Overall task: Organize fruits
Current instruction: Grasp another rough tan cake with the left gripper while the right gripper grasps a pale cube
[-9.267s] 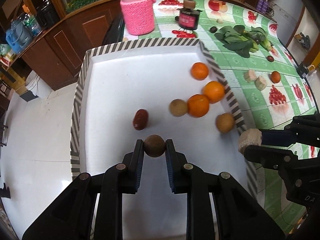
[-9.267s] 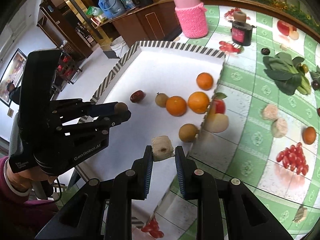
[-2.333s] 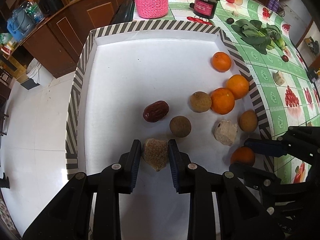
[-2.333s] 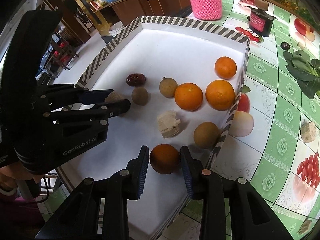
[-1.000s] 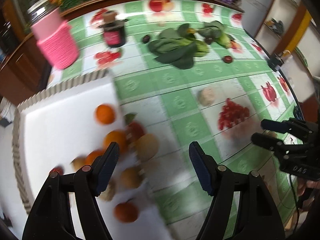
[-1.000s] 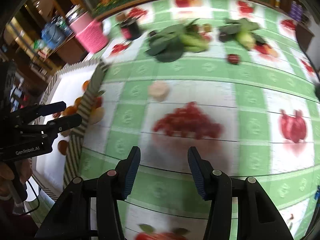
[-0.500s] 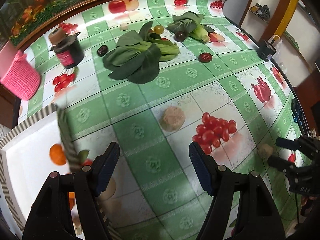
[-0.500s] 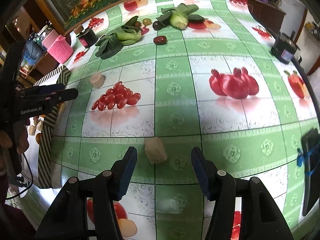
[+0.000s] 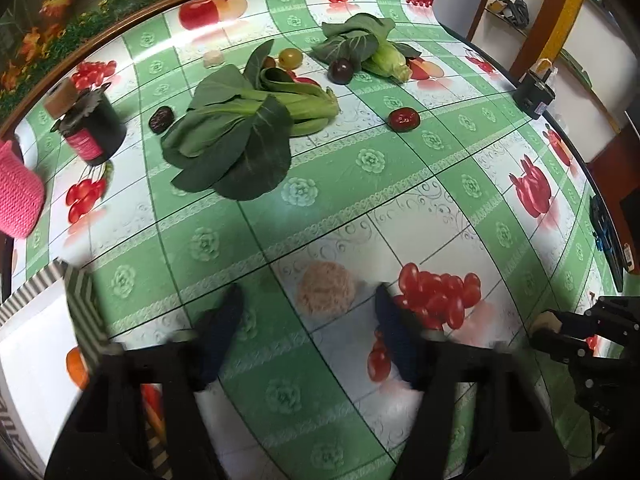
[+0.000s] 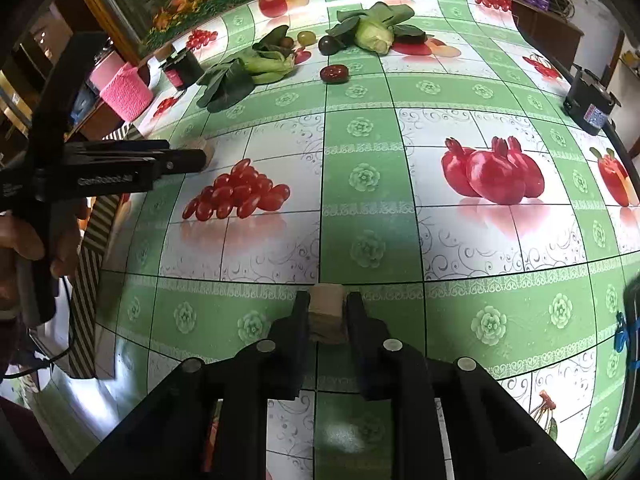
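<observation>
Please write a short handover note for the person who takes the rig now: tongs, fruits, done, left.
Left tongs: open, around the rough tan lump on the green checked tablecloth.
Right tongs: shut on a pale beige chunk.
Done: oranges lie in the striped-rim white tray.
Left: both pieces, plus the dark red fruit and dark plum near the leafy greens.

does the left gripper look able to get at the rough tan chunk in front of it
Probably yes. The left gripper is open, its fingers either side of the rough tan chunk, which lies alone on the tablecloth with nothing between them.
</observation>
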{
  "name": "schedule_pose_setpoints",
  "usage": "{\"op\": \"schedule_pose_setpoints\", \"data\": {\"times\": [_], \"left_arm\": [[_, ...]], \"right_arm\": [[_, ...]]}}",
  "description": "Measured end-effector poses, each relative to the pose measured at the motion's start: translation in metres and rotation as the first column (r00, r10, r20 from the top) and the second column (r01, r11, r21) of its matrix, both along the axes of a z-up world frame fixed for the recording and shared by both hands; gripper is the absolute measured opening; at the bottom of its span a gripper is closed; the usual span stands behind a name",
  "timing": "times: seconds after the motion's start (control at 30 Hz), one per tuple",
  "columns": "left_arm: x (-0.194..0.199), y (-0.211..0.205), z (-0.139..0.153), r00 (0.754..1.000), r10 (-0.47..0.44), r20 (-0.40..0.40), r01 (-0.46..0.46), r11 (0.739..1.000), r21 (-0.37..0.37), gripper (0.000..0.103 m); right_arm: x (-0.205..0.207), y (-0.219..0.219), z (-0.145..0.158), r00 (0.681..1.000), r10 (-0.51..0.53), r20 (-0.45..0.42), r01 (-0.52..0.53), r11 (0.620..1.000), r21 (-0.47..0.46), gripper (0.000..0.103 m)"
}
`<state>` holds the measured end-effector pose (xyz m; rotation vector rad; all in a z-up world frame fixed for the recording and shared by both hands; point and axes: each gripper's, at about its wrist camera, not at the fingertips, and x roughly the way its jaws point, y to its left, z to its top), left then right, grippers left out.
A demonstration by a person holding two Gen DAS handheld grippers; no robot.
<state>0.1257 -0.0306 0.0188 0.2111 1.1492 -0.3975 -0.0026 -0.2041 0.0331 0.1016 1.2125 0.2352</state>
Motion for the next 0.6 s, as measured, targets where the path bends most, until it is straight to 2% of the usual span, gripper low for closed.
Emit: {"op": "schedule_pose_setpoints", "data": {"times": [0.03, 0.3, 0.47, 0.6], "left_arm": [[0.001, -0.001, -0.003, 1.0, -0.005, -0.013, 0.005, 1.0, 0.001, 0.026], [-0.014, 0.009, 0.007, 1.0, 0.008, -0.009, -0.008, 1.0, -0.013, 0.026], [-0.033, 0.034, 0.024, 0.998, 0.05, -0.027, -0.052, 0.997, -0.063, 0.026], [-0.051, 0.056, 0.035, 0.996, 0.084, -0.026, -0.086, 0.994, -0.07, 0.026]], "right_arm": [[0.0, -0.001, 0.0, 1.0, -0.002, -0.001, 0.002, 1.0, 0.005, 0.017], [-0.004, -0.004, 0.008, 0.999, -0.033, -0.007, 0.034, 0.994, 0.104, 0.017], [-0.007, 0.013, 0.02, 1.0, 0.003, 0.005, -0.004, 0.992, 0.125, 0.017], [-0.007, 0.037, 0.028, 0.998, 0.054, 0.017, -0.056, 0.99, 0.132, 0.017]]}}
